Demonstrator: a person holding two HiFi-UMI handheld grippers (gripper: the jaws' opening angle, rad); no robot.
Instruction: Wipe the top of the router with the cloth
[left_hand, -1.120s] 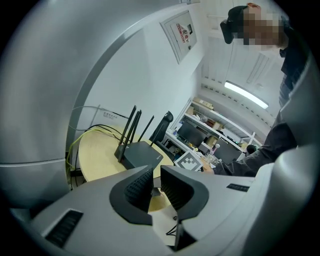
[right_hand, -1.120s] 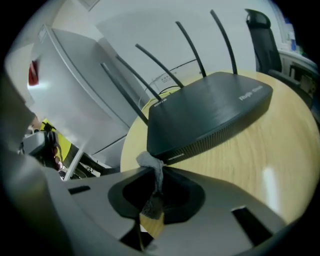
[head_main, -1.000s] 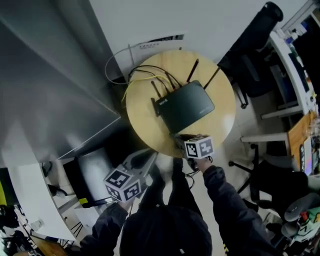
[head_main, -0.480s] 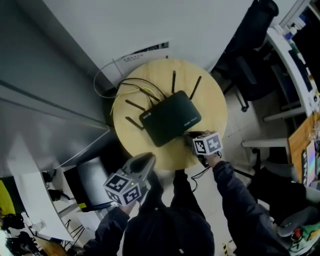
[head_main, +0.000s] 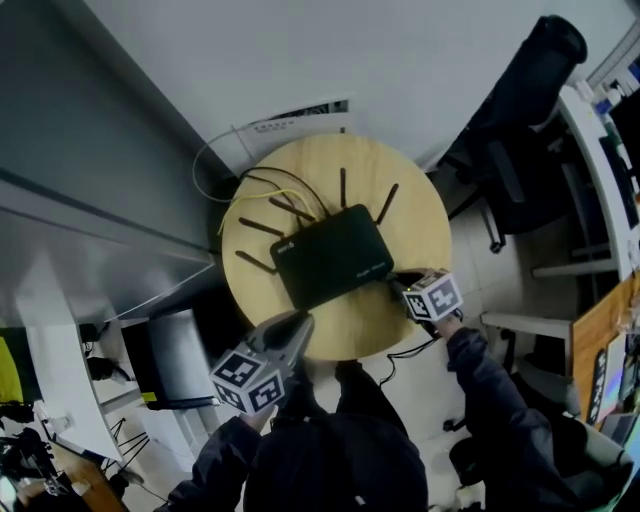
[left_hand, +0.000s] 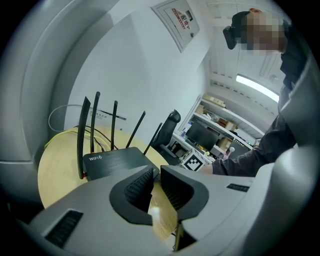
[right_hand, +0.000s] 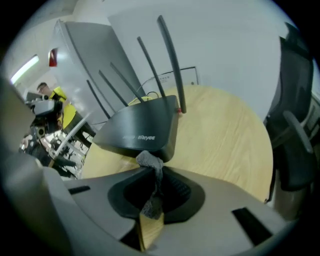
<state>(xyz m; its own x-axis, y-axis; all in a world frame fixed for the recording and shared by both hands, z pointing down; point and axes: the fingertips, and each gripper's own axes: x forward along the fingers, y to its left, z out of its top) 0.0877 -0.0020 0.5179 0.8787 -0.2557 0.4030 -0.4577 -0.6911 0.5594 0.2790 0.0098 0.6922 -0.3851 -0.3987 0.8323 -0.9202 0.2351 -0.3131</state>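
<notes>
Clamping a grey cloth (right_hand: 149, 161) between closed jaws, right gripper (right_hand: 152, 174) sits low over the table edge. Cloth bunched, upper end poking out just beside the router's (right_hand: 140, 128) near corner; seems to touch the casing, though the angle is too poor to be sure. Not on the top face.

Left gripper (left_hand: 156, 183): jaws a narrow gap apart, nothing between them, bare wood showing through the slot. Points toward the router (left_hand: 116, 161) from the table's near side, apart from it.

Head view: right gripper (head_main: 402, 286) at the router's (head_main: 331, 256) right-hand corner; left gripper (head_main: 292, 330) off the near rim of the round wooden table (head_main: 422, 205).

Router black, flat, lying near the middle of the table, antennas (head_main: 342, 187) raised along its far side. Yellow cable (head_main: 256, 200) and dark leads run off the far-left edge. Black office chair (head_main: 522, 92) stands right of the table, well apart.
</notes>
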